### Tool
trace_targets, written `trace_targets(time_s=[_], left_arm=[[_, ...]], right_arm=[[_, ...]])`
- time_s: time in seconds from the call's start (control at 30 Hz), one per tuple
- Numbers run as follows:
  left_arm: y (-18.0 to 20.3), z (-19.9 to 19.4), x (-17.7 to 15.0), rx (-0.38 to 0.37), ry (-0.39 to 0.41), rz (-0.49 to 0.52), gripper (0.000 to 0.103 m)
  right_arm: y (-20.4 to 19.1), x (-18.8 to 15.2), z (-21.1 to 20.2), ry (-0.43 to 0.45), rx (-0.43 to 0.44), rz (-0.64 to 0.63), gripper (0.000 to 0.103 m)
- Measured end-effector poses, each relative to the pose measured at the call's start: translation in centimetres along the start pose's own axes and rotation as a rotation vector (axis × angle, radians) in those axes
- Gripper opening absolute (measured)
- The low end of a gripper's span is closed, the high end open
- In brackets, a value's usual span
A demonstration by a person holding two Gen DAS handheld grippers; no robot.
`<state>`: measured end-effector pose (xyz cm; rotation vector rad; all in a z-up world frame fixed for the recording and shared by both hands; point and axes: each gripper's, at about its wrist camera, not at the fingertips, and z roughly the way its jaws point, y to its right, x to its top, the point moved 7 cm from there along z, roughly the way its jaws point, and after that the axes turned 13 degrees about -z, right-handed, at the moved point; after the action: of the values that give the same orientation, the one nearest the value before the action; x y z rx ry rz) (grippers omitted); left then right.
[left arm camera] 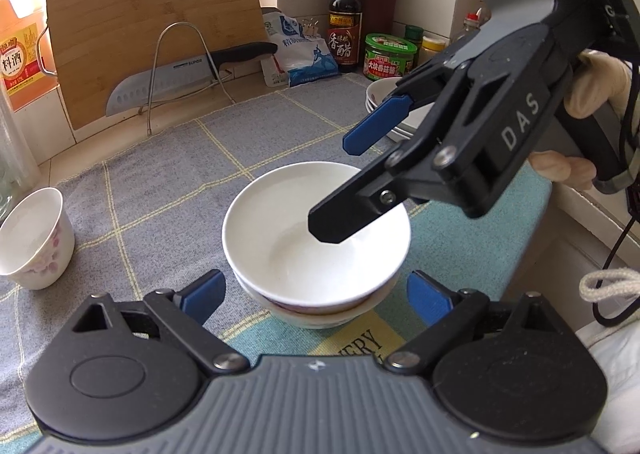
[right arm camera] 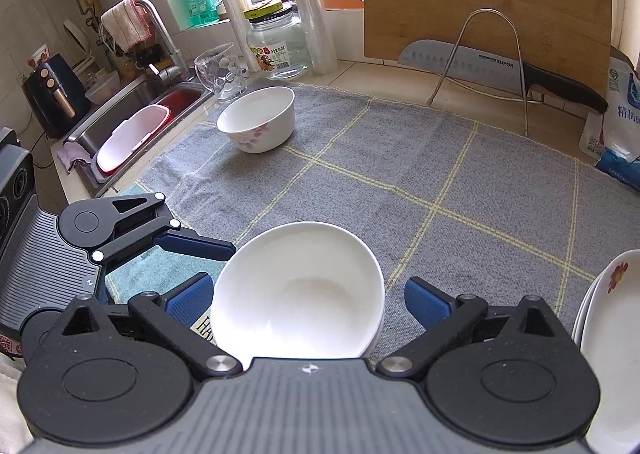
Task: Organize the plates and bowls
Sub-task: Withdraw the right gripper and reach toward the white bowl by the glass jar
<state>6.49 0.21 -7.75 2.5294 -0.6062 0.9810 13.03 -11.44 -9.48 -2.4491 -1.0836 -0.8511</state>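
A stack of white bowls (left arm camera: 280, 230) stands on the grey checked cloth (left arm camera: 160, 173). My left gripper (left arm camera: 315, 288) is open just in front of the stack, one blue pad on each side and neither touching it. My right gripper (left arm camera: 334, 187) comes in from the right and is open wide. Its lower finger hangs over the top bowl's inside and its upper finger is beyond the far rim. In the right wrist view the top bowl (right arm camera: 296, 294) lies between the right gripper's (right arm camera: 309, 286) spread pads without contact. A floral bowl (right arm camera: 258, 119) sits apart at the cloth's far left.
Stacked plates (left arm camera: 384, 97) with a flower print (right arm camera: 608, 334) lie at the right. A knife (left arm camera: 168, 81) on a wire rack and a cutting board (left arm camera: 152, 13) stand at the back beside bottles and jars. The sink (right arm camera: 132, 113) is at the left. A gloved hand (left arm camera: 596, 89) holds the right gripper.
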Motion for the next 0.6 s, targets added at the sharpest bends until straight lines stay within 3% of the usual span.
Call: trace_targets(time_s=[0.27,0.6], left_arm=[[-3.2,-2.5,0.1,0.067,0.046,-0.046,0.097],[-11.4,-3.2,0.0,0.229,0.125,-0.169,0.097]], right_arm=[[-0.5,2.1,0.6,0.012,-0.019,-0.056,0.103],[-1.9,6.0,4.0,-0.002,-0.043,-0.107,0.103]])
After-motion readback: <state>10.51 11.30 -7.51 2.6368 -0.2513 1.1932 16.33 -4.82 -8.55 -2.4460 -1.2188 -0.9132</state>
